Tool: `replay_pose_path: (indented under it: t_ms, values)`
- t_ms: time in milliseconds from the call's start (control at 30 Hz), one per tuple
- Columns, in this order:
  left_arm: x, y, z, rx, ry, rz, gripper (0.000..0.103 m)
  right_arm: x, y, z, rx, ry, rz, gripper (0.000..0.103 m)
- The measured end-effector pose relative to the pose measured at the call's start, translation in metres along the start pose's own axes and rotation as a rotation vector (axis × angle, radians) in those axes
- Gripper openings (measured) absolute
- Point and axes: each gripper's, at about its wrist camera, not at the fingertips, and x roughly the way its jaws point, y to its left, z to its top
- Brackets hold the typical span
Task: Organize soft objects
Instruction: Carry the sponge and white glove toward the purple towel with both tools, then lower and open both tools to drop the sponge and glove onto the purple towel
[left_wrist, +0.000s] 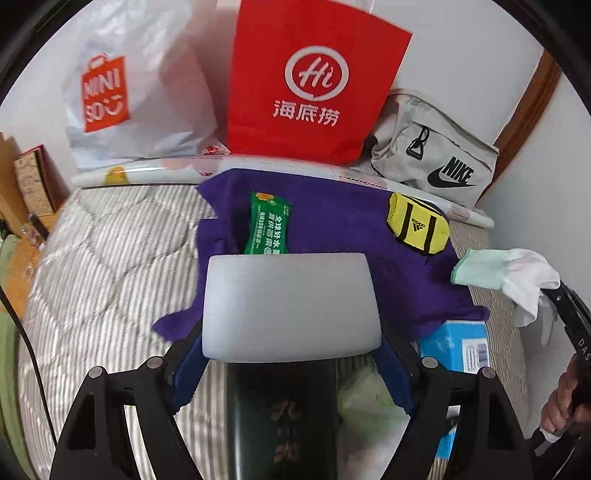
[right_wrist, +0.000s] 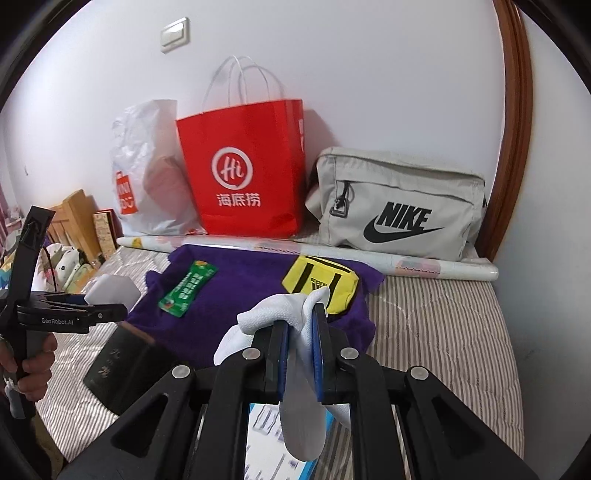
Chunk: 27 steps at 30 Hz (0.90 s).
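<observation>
My left gripper (left_wrist: 291, 354) is shut on a white foam block (left_wrist: 290, 306) and holds it above the striped bed; it also shows in the right wrist view (right_wrist: 110, 291). My right gripper (right_wrist: 299, 332) is shut on a white glove (right_wrist: 280, 317), whose mint cuff shows in the left wrist view (left_wrist: 498, 273). A purple towel (right_wrist: 240, 295) lies spread on the bed, with a green packet (right_wrist: 186, 288) and a yellow pouch (right_wrist: 321, 284) on it.
A black box (right_wrist: 125, 365) lies on the bed under the foam block. A blue and white box (left_wrist: 458, 343) lies by the towel's near edge. A white plastic bag (right_wrist: 147, 177), red paper bag (right_wrist: 243, 177) and grey Nike bag (right_wrist: 399, 206) stand against the wall behind a paper roll (right_wrist: 332, 254).
</observation>
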Motion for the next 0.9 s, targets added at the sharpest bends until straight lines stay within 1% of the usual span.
replay_pose_path:
  t_ms: [100, 333, 433, 567, 633, 900]
  values:
    - [0.019, 0.0, 0.013, 0.003, 0.026, -0.016, 0.08, 0.019, -0.003, 0.001, 0.001, 0.014, -0.005, 0.012]
    - [0.055, -0.002, 0.032, 0.021, 0.085, 0.003, 0.08, 0.059, -0.006, 0.001, -0.005, 0.058, -0.001, 0.012]
    - [0.065, -0.004, 0.038, 0.024, 0.097, 0.007, 0.08, 0.075, -0.006, 0.0, -0.016, 0.077, 0.002, 0.012]
    - [0.075, -0.004, 0.041, 0.056, 0.11, 0.039, 0.08, 0.091, -0.007, 0.0, -0.02, 0.104, 0.027, 0.012]
    - [0.079, -0.003, 0.041, 0.058, 0.116, 0.042, 0.08, 0.095, -0.007, 0.0, -0.021, 0.112, 0.039, 0.012]
    - [0.096, -0.001, 0.041, 0.059, 0.155, 0.048, 0.08, 0.12, 0.001, 0.002, -0.063, 0.15, 0.043, 0.013]
